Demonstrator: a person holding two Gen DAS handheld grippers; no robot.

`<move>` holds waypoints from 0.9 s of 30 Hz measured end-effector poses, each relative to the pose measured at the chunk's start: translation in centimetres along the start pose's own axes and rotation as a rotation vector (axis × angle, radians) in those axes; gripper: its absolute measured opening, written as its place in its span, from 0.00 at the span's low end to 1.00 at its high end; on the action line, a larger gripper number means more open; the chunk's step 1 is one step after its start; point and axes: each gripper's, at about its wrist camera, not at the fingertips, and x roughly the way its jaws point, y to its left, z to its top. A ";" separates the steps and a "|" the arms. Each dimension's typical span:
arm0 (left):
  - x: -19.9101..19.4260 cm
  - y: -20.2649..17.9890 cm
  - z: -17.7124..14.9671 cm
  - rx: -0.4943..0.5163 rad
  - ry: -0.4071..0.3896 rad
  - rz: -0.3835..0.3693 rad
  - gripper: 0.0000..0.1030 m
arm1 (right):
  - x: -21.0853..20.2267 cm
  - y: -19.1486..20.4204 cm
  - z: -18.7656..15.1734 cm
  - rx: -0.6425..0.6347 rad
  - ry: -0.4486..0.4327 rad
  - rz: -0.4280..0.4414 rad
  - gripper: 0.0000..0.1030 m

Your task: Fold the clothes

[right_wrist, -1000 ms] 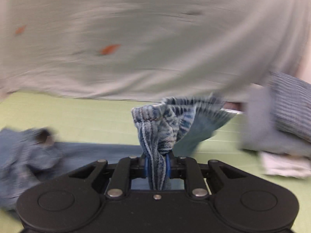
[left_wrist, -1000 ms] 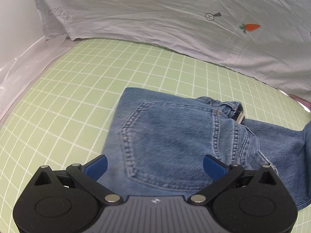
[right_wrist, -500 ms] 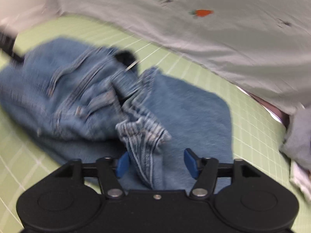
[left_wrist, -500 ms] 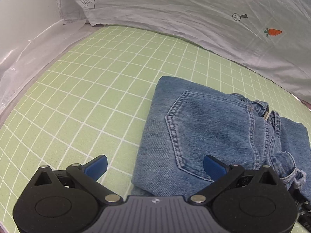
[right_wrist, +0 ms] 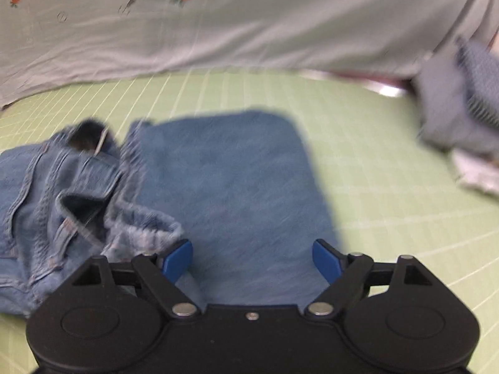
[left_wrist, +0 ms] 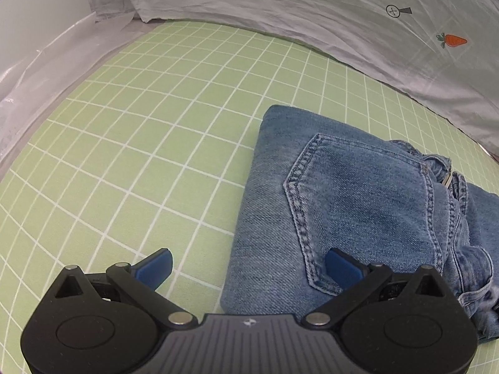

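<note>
Blue jeans (left_wrist: 343, 205) lie folded on the green grid mat (left_wrist: 156, 143), back pocket up, waistband bunched at the right. My left gripper (left_wrist: 249, 268) is open and straddles the jeans' near left edge; one pad is over the mat, the other over the denim. In the blurred right wrist view the jeans (right_wrist: 230, 180) lie flat, with the waistband and a pale hem heaped at the left. My right gripper (right_wrist: 252, 258) hovers low over the folded leg, jaws opening, nothing pressed between them; the hem lies beside its left pad.
A grey sheet with carrot prints (left_wrist: 312, 15) lies along the mat's far side. Clear plastic (left_wrist: 37, 71) covers the left border. Other folded clothes (right_wrist: 461, 118), grey, striped and white, sit at the right in the right wrist view.
My right gripper let go of the jeans hem, which dropped onto the folded jeans, and sank toward the mat. My left gripper slid left to the jeans' edge and came lower.
</note>
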 end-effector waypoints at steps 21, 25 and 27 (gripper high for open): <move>-2.1 -0.8 1.7 -0.114 0.002 -0.283 0.27 | -2.7 -5.6 0.1 0.119 -0.062 -0.149 0.83; -6.6 -5.0 2.9 -0.053 -0.088 -0.360 0.27 | -2.8 -7.7 -0.4 0.175 -0.062 -0.147 0.83; -8.6 -8.1 3.3 -0.014 -0.121 -0.409 0.27 | -2.8 -9.0 -0.7 0.196 -0.060 -0.140 0.83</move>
